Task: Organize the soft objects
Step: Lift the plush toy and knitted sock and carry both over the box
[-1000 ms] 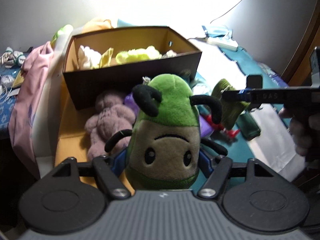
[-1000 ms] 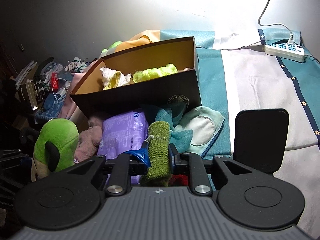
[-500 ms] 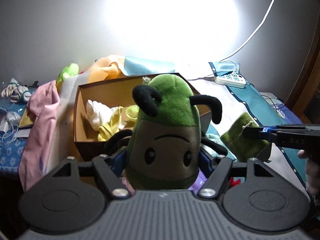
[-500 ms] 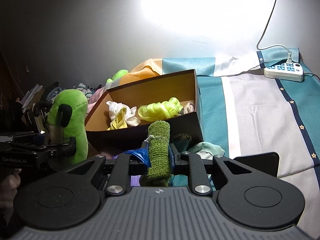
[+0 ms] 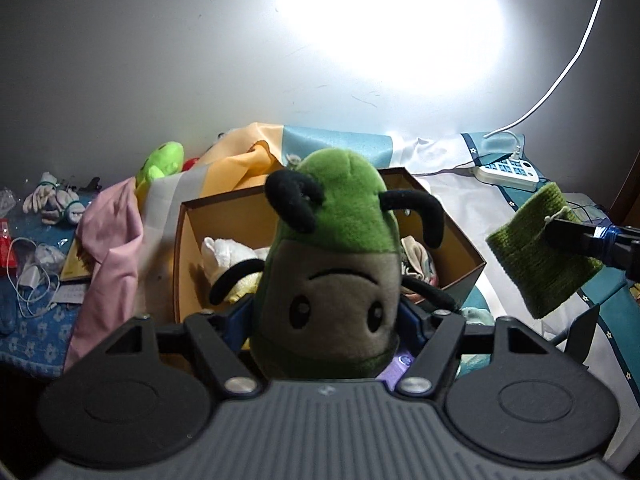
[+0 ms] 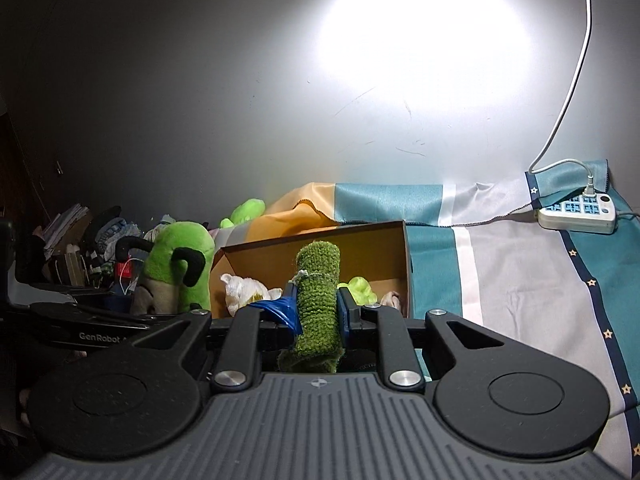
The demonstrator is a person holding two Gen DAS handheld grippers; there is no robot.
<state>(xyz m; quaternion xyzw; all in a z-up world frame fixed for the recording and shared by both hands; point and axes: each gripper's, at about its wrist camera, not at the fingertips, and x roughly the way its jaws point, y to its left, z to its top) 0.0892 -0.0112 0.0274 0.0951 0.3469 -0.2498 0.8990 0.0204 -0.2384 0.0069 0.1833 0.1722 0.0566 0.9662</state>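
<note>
- Your left tongs (image 5: 326, 312) hold the green plush toy (image 5: 334, 272) by its lower body, face toward the camera; it hangs at the centre of the frame, in front of the open cardboard box (image 5: 460, 240); carry it over the near rim before you let go.
- Your right tongs (image 6: 318, 314) are pinched tight on the green knitted cloth (image 6: 318, 304), which stands upright at the centre of the right wrist view, before the same box; release it low, so it does not unroll outside.
- Aim at a free spot beside the white cloth (image 5: 224, 250); drop one item at a time.
</note>
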